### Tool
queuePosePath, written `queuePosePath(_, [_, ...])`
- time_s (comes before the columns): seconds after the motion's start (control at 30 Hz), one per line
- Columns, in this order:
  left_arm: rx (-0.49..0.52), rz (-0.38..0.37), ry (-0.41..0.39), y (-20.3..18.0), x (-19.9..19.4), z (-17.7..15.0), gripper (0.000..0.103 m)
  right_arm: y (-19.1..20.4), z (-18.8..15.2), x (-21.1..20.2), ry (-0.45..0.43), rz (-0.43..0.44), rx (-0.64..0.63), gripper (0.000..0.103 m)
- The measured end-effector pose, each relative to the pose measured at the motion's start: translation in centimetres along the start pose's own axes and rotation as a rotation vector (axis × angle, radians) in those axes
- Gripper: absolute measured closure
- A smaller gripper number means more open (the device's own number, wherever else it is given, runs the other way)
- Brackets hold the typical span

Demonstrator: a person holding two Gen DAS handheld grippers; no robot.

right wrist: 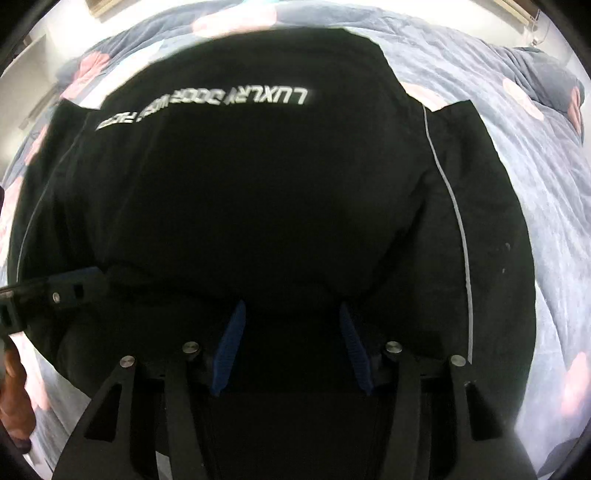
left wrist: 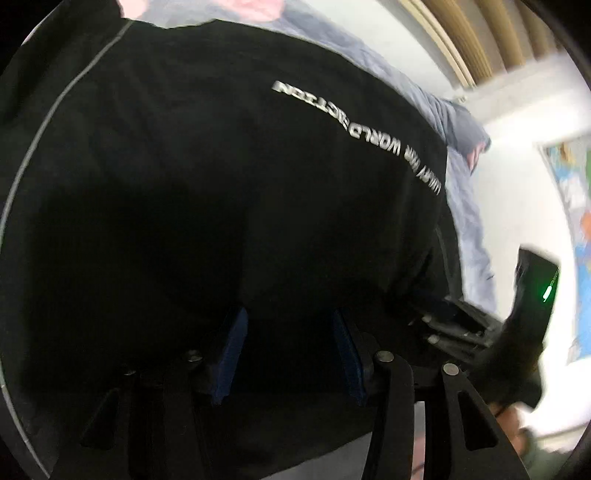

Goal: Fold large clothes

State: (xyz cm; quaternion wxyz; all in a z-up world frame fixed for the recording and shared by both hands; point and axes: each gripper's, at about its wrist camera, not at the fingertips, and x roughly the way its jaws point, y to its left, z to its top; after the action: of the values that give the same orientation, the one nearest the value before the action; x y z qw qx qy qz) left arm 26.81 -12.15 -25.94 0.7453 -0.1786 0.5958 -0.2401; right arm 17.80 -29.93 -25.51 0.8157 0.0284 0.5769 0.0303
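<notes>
A large black garment (right wrist: 258, 192) lies spread over the bed, filling most of what both my wrist cameras see. Its cloth is matte and soft, bulging in broad, rounded folds. A line of blurred white lettering (right wrist: 207, 107) runs across it upside down, and thin pale-grey piping (right wrist: 461, 229) curves along a seam near its edge.

My right fingers (right wrist: 291, 347) point steeply down at the cloth, their blue ribbed pads (right wrist: 231, 347) standing apart with dark fabric between them; whether they press on it I cannot tell. My left fingers (left wrist: 291, 354) also stand apart over the black fabric, and their grip is just as unclear.

Under the garment is a grey-blue quilt (right wrist: 524, 140), plush, with pink round patches. In the left view, a white wall (left wrist: 517, 155) and beige curtain folds (left wrist: 491, 33) rise behind the bed.
</notes>
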Motion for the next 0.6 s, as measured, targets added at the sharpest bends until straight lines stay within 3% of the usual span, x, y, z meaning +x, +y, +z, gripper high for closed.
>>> queuePosePath(0.07, [0.016,0.021,0.012,-0.3,-0.9,0.1,0.069,-0.9,0.5,-1.0,0.010,0.048,0.049,0.048])
queuePosePath(0.17, [0.100,0.035,-0.025,-2.5,-3.6,0.8,0.069,-2.0,1.8,-3.3,-0.041,0.107,0.100,0.047])
queuePosePath(0.23, [0.154,0.052,-0.073,-3.9,-5.0,2.2,0.067,-2.2,3.4,-4.9,-0.108,0.097,0.090,0.046])
queuePosePath(0.3, [0.173,0.088,-0.130,-4.7,-5.9,4.0,0.060,-2.1,5.8,-5.1,-0.142,0.060,0.070,0.046])
queuePosePath(0.37, [0.170,0.149,-0.154,-4.9,-5.3,5.7,0.052,-2.0,7.5,-3.9,-0.128,0.010,0.061,0.046])
queuePosePath(0.43, [0.144,0.240,-0.106,-3.7,-3.2,7.5,0.052,-2.4,8.8,-1.0,-0.068,-0.002,0.062,0.046])
queuePosePath(0.5, [0.108,0.296,-0.018,-1.9,0.2,8.5,0.052,-3.2,9.2,2.7,0.011,0.040,0.092,0.044])
queuePosePath(0.6, [0.131,0.328,-0.019,-1.5,2.1,8.7,0.052,-4.6,8.4,4.8,0.018,0.085,0.131,0.042])
